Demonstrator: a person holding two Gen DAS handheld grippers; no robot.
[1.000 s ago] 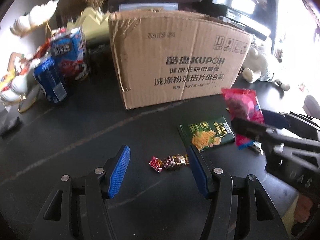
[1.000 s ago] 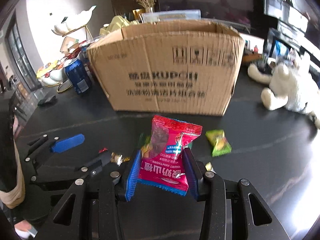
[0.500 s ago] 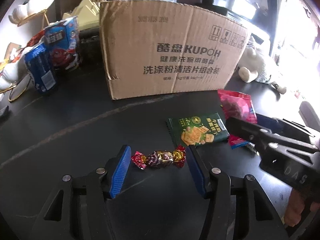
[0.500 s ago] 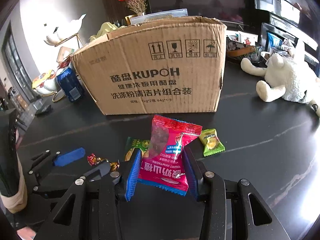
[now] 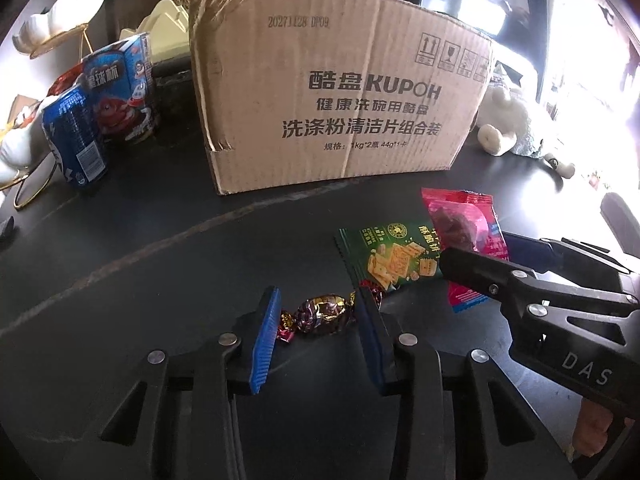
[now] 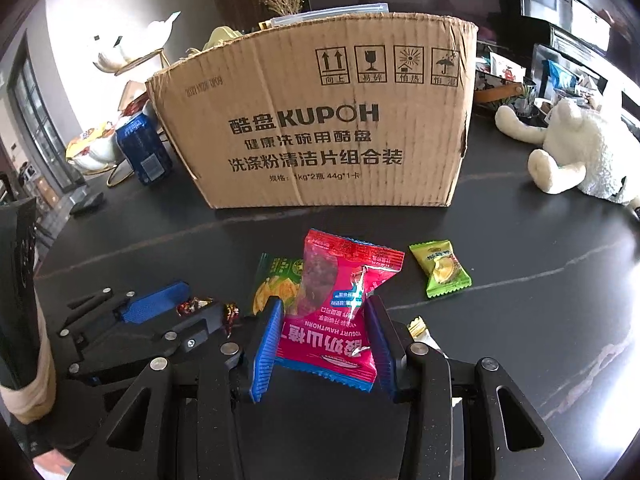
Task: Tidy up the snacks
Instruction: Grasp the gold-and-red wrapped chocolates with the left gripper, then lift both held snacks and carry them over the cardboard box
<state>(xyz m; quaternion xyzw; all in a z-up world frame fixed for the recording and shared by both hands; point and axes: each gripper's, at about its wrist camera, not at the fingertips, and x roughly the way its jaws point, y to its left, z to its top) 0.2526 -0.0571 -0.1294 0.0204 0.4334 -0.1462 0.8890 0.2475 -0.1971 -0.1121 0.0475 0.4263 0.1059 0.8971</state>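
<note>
My left gripper (image 5: 318, 312) has closed around a foil-wrapped candy (image 5: 322, 313) lying on the dark table; the blue pads (image 5: 266, 340) touch its twisted ends. My right gripper (image 6: 326, 332) is shut on a pink hawthorn snack packet (image 6: 340, 312) and holds it above the table; the packet also shows in the left wrist view (image 5: 460, 228). A green cracker packet (image 5: 390, 258) lies flat just beyond the candy. A brown cardboard box (image 5: 340, 92) stands open-topped behind the snacks. A small green candy packet (image 6: 440, 274) lies to the right.
Blue snack cans (image 5: 100, 108) stand left of the box. A white plush toy (image 6: 576, 152) lies at the right. A white ornament on a gold stand (image 6: 132, 52) is at the far left. A small wrapped piece (image 6: 420, 328) lies by my right gripper.
My left gripper moved forward over the foil candy and its jaws narrowed onto it. My right gripper kept hold of the pink packet with little movement.
</note>
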